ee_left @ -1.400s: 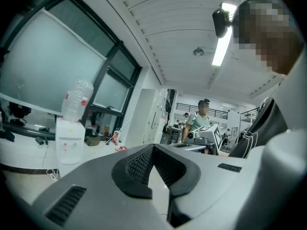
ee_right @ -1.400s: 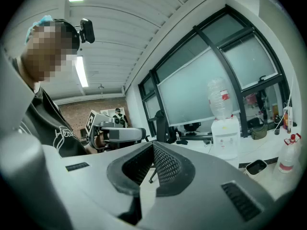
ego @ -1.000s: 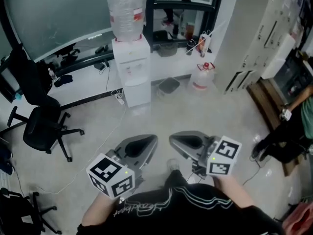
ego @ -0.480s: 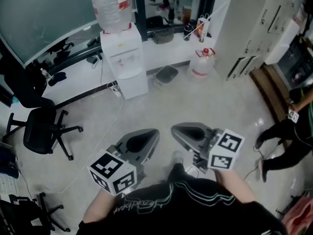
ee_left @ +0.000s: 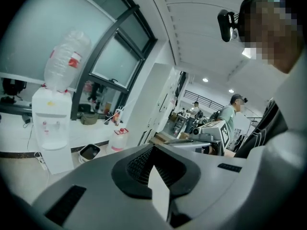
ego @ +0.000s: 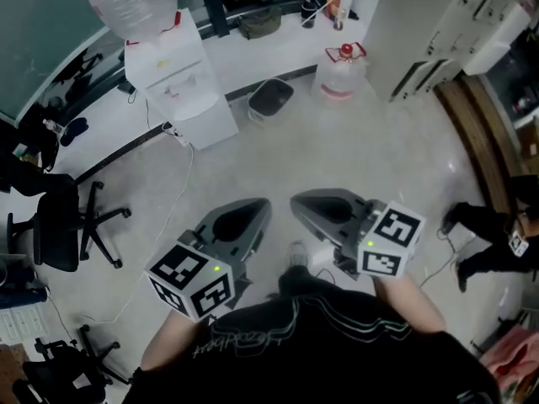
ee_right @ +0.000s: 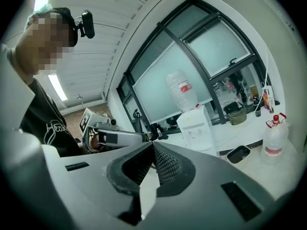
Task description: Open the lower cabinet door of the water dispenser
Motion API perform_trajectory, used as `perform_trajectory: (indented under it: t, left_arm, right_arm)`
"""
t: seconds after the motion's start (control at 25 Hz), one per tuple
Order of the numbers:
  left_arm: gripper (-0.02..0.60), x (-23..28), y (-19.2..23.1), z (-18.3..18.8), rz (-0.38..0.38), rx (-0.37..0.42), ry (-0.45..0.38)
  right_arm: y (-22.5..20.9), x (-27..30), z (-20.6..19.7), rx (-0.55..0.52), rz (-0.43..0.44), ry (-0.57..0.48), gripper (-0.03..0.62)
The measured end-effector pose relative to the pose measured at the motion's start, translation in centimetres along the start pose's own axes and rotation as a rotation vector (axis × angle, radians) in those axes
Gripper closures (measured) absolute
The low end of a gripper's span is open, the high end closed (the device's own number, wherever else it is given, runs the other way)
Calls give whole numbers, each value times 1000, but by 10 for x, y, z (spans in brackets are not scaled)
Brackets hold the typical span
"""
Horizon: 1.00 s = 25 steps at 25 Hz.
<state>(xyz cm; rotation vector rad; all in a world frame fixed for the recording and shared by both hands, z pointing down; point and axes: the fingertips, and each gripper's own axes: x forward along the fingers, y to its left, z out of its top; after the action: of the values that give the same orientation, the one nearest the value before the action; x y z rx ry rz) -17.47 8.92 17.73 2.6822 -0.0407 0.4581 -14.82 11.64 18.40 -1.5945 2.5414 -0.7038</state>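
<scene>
The white water dispenser (ego: 173,74) stands at the far left against the window ledge, with a clear bottle (ego: 126,2) on top. Its lower cabinet door (ego: 210,124) looks closed. Both grippers are held low in front of me, well short of it. My left gripper (ego: 259,207) is shut and holds nothing. My right gripper (ego: 300,200) is also shut and empty, close beside the left one. In the left gripper view the dispenser (ee_left: 48,128) is at the left beyond the shut left gripper (ee_left: 153,147). The right gripper view has the dispenser (ee_right: 194,126) behind the right gripper (ee_right: 152,145).
A black bin (ego: 269,98) and a water jug with a red cap (ego: 339,72) stand on the floor right of the dispenser. A white cable (ego: 181,192) trails from it across the floor. A black office chair (ego: 59,225) is at the left. A person (ego: 497,234) is at the right.
The dispenser has slid up and left in the head view and grown larger, so I have come closer to it. Both grippers have kept shut, side by side.
</scene>
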Motion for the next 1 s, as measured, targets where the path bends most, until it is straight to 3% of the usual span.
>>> perform_trajectory:
  t: [0.36, 0.68, 1.0]
  left_arm:
    - [581, 92, 14, 27, 15, 4, 25]
    - [581, 119, 42, 25, 49, -34, 36]
    - [581, 147, 96, 32, 70, -63, 28]
  right_arm:
    - [-85, -19, 25, 6, 20, 21, 580]
    - [-120, -10, 25, 28, 18, 48, 580]
    - [-171, 23, 35, -3, -21, 78, 581]
